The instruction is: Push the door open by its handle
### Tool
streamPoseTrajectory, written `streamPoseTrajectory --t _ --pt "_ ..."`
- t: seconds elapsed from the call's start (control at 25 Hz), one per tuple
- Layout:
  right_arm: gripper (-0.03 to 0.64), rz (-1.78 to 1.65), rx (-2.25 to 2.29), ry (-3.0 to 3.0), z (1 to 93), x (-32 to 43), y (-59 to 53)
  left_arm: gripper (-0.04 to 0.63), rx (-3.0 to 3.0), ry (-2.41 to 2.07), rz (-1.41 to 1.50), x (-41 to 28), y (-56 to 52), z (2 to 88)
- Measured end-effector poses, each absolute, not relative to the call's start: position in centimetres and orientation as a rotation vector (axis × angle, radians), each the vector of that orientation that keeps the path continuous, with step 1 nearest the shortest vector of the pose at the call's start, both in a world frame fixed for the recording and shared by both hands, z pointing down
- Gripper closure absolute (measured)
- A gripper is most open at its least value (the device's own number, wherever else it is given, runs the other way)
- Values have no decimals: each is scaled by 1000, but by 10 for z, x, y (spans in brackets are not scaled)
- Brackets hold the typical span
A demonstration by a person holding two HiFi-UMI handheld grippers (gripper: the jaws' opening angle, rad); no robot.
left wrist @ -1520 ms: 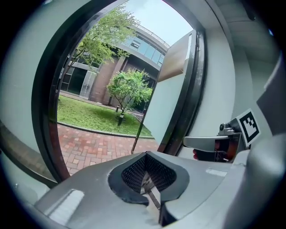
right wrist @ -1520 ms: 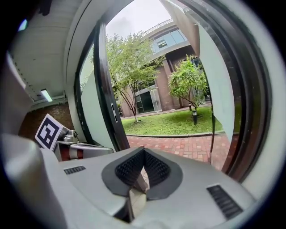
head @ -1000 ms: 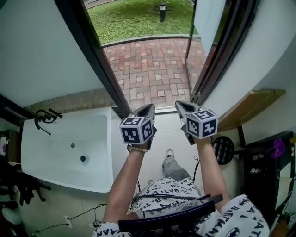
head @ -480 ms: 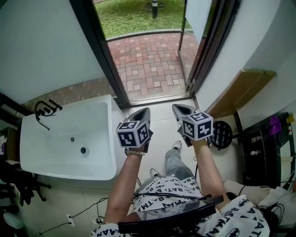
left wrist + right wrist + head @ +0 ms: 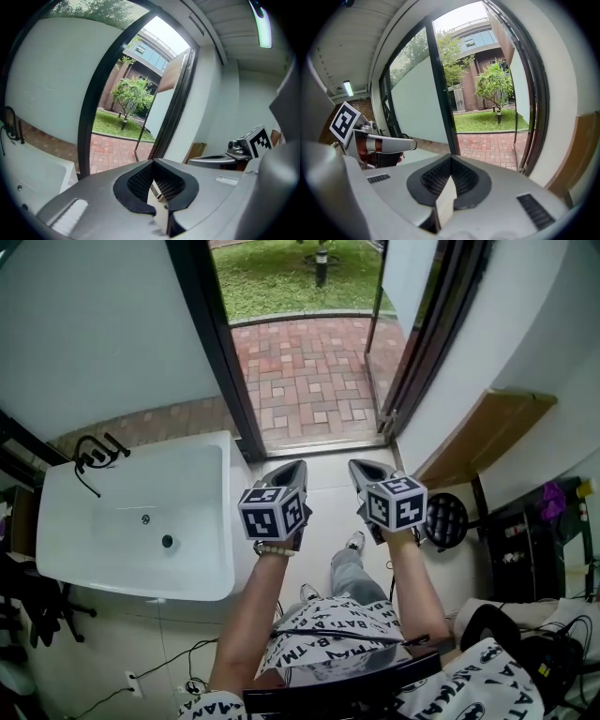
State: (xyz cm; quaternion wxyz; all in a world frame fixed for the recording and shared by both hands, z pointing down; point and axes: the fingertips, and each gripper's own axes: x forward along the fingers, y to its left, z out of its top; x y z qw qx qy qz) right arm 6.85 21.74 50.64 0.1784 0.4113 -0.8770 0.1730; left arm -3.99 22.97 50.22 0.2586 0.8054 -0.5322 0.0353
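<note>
Evidently the door (image 5: 410,282) already stands swung outward at the doorway's right edge. The left gripper (image 5: 289,469) and right gripper (image 5: 367,468), both closed and empty, hover inside the threshold. Probably no push remains.

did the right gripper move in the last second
Yes. The right gripper has drawn back from the door threshold: it overlapped that sill before, and a strip of floor now shows between them.
</note>
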Motion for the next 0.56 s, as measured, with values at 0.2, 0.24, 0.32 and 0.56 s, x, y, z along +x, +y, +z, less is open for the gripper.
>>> streamPoseTrajectory --t 0.2,0.24,0.32,0.56 --pt "604 488 1151 -2493 503 65 214 611 2177 -1450 85 -43 227 501" --pt "604 489 1148 -2496 504 65 212 611 2177 -1451 85 -42 225 501" --pt "604 491 1144 -2500 505 66 208 611 2175 -1453 88 -40 221 502" --pt "604 496 1147 -2504 503 69 194 611 2171 -1460 87 -38 208 501"
